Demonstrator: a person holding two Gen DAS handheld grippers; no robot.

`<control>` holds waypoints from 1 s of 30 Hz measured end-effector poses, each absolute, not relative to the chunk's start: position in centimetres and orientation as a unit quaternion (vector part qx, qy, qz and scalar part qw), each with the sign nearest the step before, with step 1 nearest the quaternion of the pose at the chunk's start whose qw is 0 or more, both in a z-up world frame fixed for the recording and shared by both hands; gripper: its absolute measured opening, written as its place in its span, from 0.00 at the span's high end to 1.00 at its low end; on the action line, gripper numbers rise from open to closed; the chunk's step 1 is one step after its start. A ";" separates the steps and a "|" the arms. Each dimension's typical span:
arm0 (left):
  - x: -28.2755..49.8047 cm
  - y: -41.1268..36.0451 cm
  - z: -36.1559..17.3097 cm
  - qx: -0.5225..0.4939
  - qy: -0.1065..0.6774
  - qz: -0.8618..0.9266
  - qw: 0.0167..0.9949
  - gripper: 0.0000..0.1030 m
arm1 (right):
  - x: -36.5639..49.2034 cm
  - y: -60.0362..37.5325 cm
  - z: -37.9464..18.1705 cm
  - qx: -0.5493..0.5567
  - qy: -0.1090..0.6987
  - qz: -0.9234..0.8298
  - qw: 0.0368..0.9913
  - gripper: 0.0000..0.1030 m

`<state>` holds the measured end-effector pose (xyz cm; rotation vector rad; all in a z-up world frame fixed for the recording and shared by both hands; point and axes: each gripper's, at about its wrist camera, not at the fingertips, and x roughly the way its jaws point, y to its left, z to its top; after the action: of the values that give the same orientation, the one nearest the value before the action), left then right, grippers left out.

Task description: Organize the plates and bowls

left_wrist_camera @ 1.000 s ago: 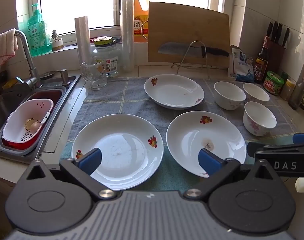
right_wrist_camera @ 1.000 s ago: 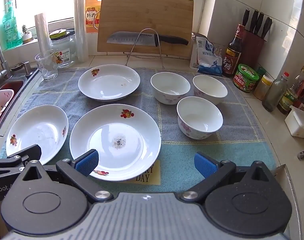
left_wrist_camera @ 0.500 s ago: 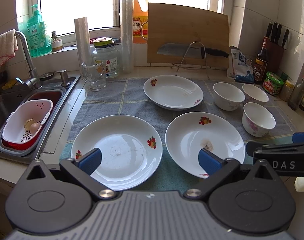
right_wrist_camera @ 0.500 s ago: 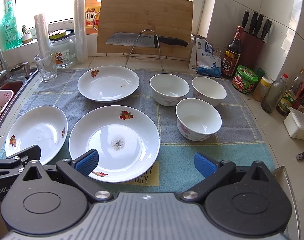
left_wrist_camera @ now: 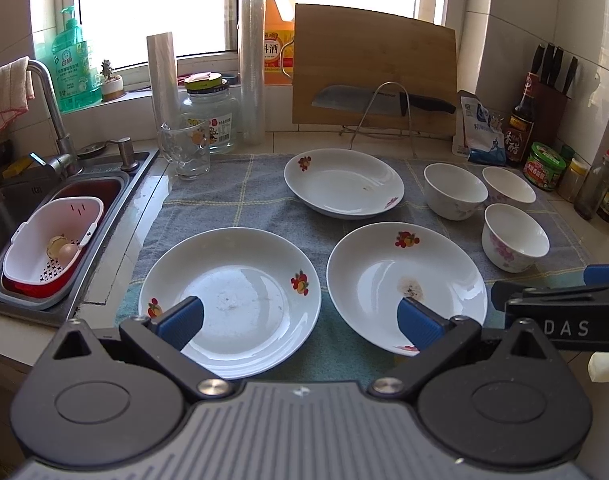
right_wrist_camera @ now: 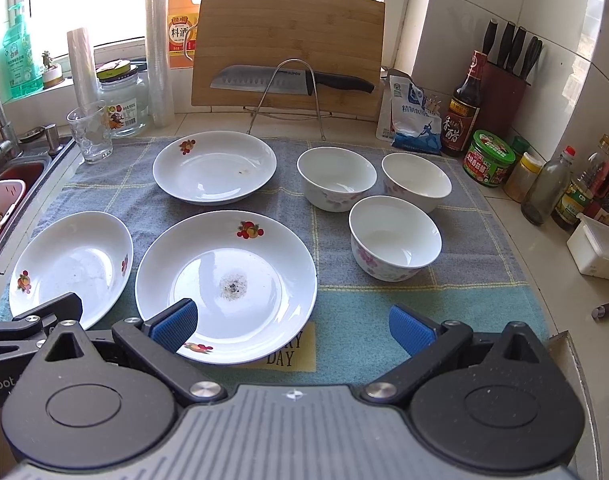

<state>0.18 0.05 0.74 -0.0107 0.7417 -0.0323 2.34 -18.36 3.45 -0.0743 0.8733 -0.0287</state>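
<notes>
Your left tongs (left_wrist_camera: pixel 298 318) and right tongs (right_wrist_camera: pixel 292 326) both gape wide, holding nothing, above the towel (right_wrist_camera: pixel 384 300) on the counter. Three flowered plates (right_wrist_camera: pixel 226 286) sit from 9 to 12 o'clock. Three bowls (right_wrist_camera: pixel 394 236) cluster at 1 o'clock.

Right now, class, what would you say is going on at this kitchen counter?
A person holds two grippers above a dish towel by the sink. Three plates and three bowls lie apart on it, none stacked yet. The left gripper hovers open over the near edges of the two front plates, and the right gripper hovers open at the middle plate's near rim. Neither holds anything, so the sorting has not visibly begun.
</notes>
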 end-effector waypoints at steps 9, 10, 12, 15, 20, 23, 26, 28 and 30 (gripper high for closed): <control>0.2 0.2 0.7 -0.006 0.363 -0.016 0.932 0.01 | 2.4 -18.6 3.5 -0.037 0.422 -0.013 0.906 0.00; 0.2 0.2 0.7 -0.006 0.363 -0.016 0.932 0.01 | 2.4 -18.6 3.5 -0.038 0.422 -0.013 0.906 0.00; 0.2 0.2 0.7 -0.007 0.363 -0.016 0.932 0.01 | 2.4 -18.6 3.5 -0.037 0.422 -0.013 0.906 0.00; 0.2 0.2 0.7 -0.006 0.363 -0.016 0.932 0.01 | 2.4 -18.6 3.5 -0.037 0.423 -0.014 0.905 0.00; 0.2 0.0 0.7 -0.006 0.361 -0.017 0.932 0.01 | 2.5 -18.6 3.6 -0.037 0.421 -0.014 0.906 0.00; 0.2 -0.1 0.7 -0.007 0.361 -0.017 0.932 0.01 | 2.5 -18.7 3.6 -0.037 0.421 -0.014 0.906 0.00; 0.2 -0.1 0.8 -0.007 0.361 -0.017 0.932 0.01 | 2.5 -18.7 3.6 -0.038 0.419 -0.013 0.907 0.00; 0.2 -0.1 0.8 -0.006 0.360 -0.017 0.933 0.01 | 2.5 -18.7 3.6 -0.039 0.419 -0.012 0.907 0.00; 0.1 -0.1 0.8 -0.006 0.360 -0.017 0.933 0.01 | 2.5 -18.6 3.6 -0.040 0.418 -0.011 0.908 0.00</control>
<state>0.14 -0.13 0.81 -0.0128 0.7367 -0.0343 2.51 -18.64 3.56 -0.0820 0.8620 -0.0234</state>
